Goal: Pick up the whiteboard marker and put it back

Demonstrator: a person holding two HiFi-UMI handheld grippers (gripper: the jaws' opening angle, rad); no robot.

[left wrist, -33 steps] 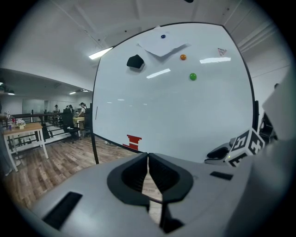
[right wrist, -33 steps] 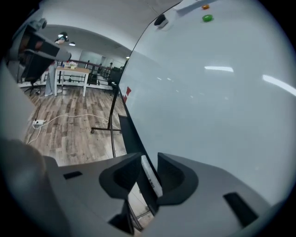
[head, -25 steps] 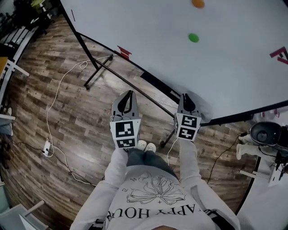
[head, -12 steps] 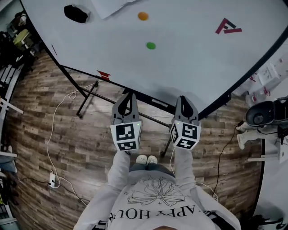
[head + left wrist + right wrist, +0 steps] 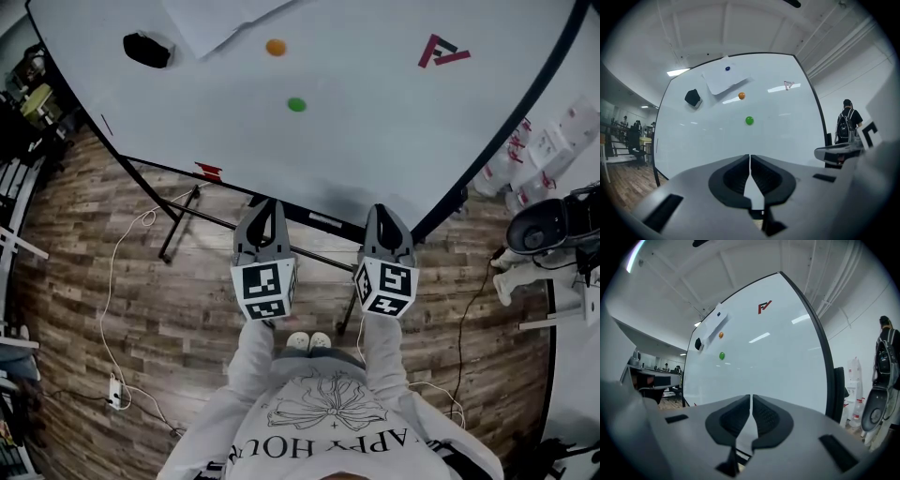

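Both tongs point level at the whiteboard [image 5: 375, 141]. Left tongs [image 5: 267, 203] — jaws pressed together, nothing between them. Right tongs [image 5: 381, 210] — jaws together as well, empty. Whiteboard marker: in neither grip, and I cannot pick it out for certain. A small red object [image 5: 208, 171] sits at the board's lower edge, left of my left tongs. A green dot [image 5: 296, 105] and an orange dot [image 5: 276, 47] are on the board above.
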